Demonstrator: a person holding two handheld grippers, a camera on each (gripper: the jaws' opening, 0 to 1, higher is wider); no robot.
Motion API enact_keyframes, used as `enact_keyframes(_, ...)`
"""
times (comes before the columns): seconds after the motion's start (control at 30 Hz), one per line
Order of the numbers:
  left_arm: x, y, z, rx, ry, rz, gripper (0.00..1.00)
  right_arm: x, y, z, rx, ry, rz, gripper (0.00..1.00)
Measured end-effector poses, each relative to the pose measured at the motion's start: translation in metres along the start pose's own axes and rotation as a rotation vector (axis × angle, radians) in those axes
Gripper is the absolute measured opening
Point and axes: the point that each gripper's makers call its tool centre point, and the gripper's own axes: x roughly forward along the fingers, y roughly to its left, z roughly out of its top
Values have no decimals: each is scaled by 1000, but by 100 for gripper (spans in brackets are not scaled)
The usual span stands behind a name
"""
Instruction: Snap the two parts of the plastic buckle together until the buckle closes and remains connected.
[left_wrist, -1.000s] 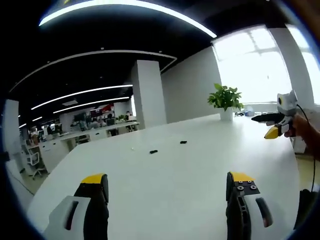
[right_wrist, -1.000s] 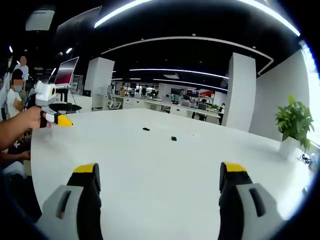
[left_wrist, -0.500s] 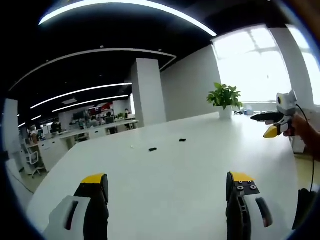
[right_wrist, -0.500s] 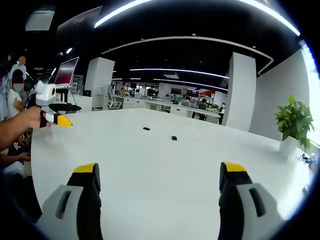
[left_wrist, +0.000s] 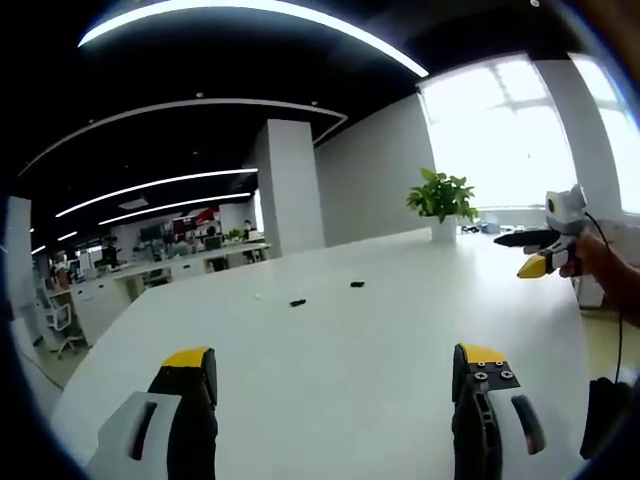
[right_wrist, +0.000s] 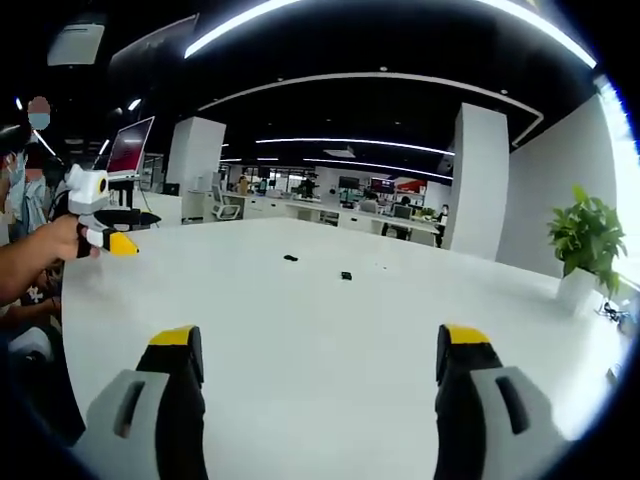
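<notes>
Black buckle parts (left_wrist: 297, 302) (left_wrist: 356, 284), 2, apart

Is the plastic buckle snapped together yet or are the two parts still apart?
Apart. The two small dark buckle parts lie separately on the white table with bare tabletop between them, and neither claw is near them.

My left gripper (left_wrist: 335, 385) has two black jaws capped with yellow tips, each backed by a pale grey housing with a dark slot. The right-hand jaw carries small round screws under its yellow cap. My right gripper (right_wrist: 320, 375) is built the same: black jaws, yellow tips, grey slotted housings. Seen from across, each gripper shows a white body, black fingers and a yellow tip, held in my hand (right_wrist: 60, 240).
</notes>
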Motion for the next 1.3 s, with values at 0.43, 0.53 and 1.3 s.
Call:
enact_keyframes(0.43,-1,2,-2,-4,2,0,99,-2,0,-1,-3,1,-2,97)
enact_keyframes(0.53,-2,0,-2,-4,3,-2,99,-2,-2,-1,2,-1,-11,97)
enact_keyframes(1.3,-3,2,-6,-19,10,-5,97,-7,1,-3,-4,3,-9,95)
